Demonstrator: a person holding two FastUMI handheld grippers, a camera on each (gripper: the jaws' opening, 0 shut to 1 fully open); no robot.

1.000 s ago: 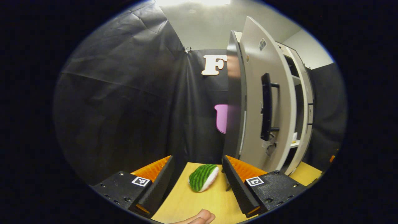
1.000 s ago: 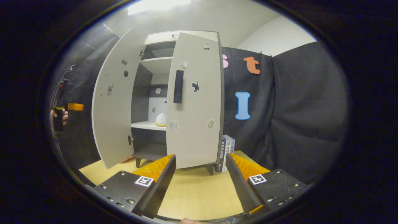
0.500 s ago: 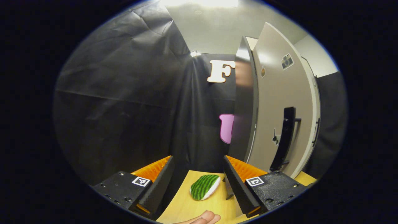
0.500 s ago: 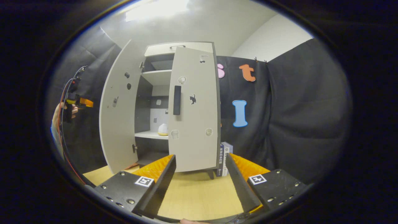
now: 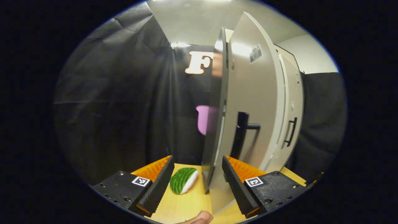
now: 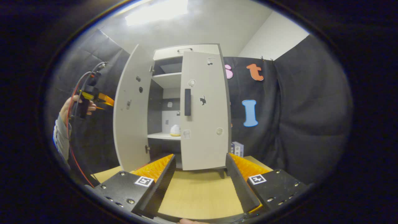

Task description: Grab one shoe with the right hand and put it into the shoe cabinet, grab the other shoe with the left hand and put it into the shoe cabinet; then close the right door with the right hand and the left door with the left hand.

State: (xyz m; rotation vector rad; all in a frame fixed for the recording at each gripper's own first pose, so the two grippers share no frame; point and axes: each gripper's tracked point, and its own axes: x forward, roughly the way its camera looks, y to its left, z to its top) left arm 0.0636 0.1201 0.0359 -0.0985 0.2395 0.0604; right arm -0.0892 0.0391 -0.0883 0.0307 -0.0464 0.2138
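The grey shoe cabinet (image 6: 186,51) stands on the wooden table. Its left door (image 6: 132,112) hangs wide open, and the right door (image 6: 203,124) with its black handle (image 6: 187,102) is nearly shut. A small white and yellow thing (image 6: 175,130) sits on the middle shelf. My left gripper (image 5: 197,180) is open, and the left door's edge (image 5: 214,124) rises just beyond its fingers. In the right gripper view a hand holds that left gripper (image 6: 107,101) beside the left door's outer face; whether it touches, I cannot tell. My right gripper (image 6: 200,183) is open and empty, well in front of the right door.
A green striped, watermelon-like thing (image 5: 183,180) lies on the table (image 5: 186,205) left of the cabinet. A couple of books (image 6: 238,148) stand at the cabinet's right side. Black cloth walls close in on all sides.
My left gripper has come nearer to the left door, whose edge now stands between its fingers in its view. The right gripper has drawn back a little. The gap between the doors looks slightly narrower.
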